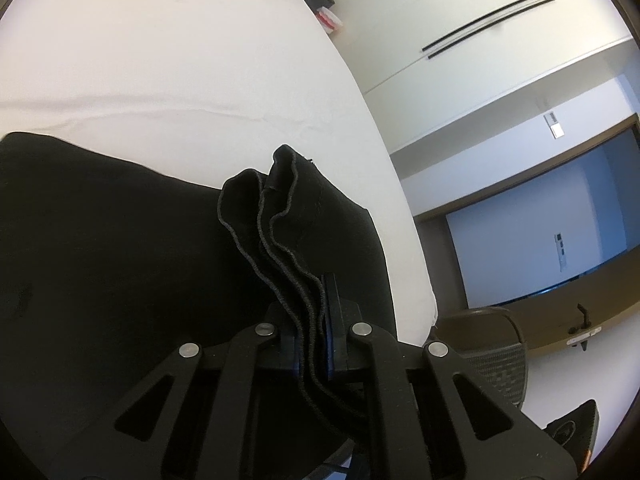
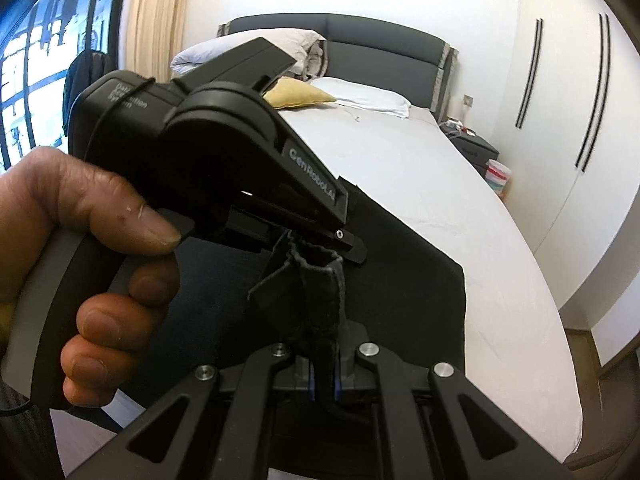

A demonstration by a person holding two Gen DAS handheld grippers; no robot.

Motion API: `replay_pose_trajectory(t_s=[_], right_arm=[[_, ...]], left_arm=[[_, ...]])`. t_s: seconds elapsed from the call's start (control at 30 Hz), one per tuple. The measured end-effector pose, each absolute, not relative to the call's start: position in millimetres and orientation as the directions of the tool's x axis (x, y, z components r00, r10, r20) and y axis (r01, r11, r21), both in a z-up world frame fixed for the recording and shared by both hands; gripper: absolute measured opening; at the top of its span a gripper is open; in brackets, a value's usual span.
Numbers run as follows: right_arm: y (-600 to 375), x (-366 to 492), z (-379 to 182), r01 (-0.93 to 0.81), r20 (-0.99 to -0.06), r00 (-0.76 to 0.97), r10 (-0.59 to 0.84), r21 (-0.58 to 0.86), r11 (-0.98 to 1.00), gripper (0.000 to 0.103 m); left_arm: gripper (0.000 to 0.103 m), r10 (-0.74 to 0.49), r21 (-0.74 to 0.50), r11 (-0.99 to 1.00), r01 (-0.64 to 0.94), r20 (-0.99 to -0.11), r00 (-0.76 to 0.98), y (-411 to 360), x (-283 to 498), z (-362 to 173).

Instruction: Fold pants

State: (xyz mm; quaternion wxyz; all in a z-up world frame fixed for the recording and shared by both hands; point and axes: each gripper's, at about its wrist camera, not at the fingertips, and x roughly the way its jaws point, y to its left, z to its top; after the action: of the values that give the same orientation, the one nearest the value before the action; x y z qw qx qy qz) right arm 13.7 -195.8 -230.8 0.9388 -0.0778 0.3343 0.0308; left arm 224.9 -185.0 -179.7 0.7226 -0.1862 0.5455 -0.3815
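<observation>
Both grippers clamped on the pants (image 1: 120, 248). My left gripper (image 1: 310, 320) is pinched tight on a bunched stack of hem edges; several layers of black fabric run up between the pads and fan out just past the tips. The rest of the cloth spreads left and forward from there, lying flat on the white bed (image 1: 180, 60), with its right edge near the mattress side.

My right gripper (image 2: 325, 360) is clenched on a narrow folded strip of the same pants, standing up between the fingers. In the right wrist view the left gripper sits just ahead and above, its tips biting the top of that same bunch, so the two grips are close together on one gathered edge. A hand (image 2: 80, 240) wraps the left gripper's handle.

Black fabric stretches from the grippers back across the bed toward the pillows (image 2: 360, 96).
</observation>
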Motion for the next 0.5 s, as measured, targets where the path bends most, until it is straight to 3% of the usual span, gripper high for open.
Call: replay_pose_trajectory(t_s=[0.5], right_arm=[[-112.1, 17.4, -242.5, -0.308, -0.673, 0.730, 0.120, -0.167, 0.937, 0.007]], left_arm=[[0.006, -0.706, -0.658, 0.708, 0.257, -0.676, 0.211, -89.5, 228.3, -198.0]])
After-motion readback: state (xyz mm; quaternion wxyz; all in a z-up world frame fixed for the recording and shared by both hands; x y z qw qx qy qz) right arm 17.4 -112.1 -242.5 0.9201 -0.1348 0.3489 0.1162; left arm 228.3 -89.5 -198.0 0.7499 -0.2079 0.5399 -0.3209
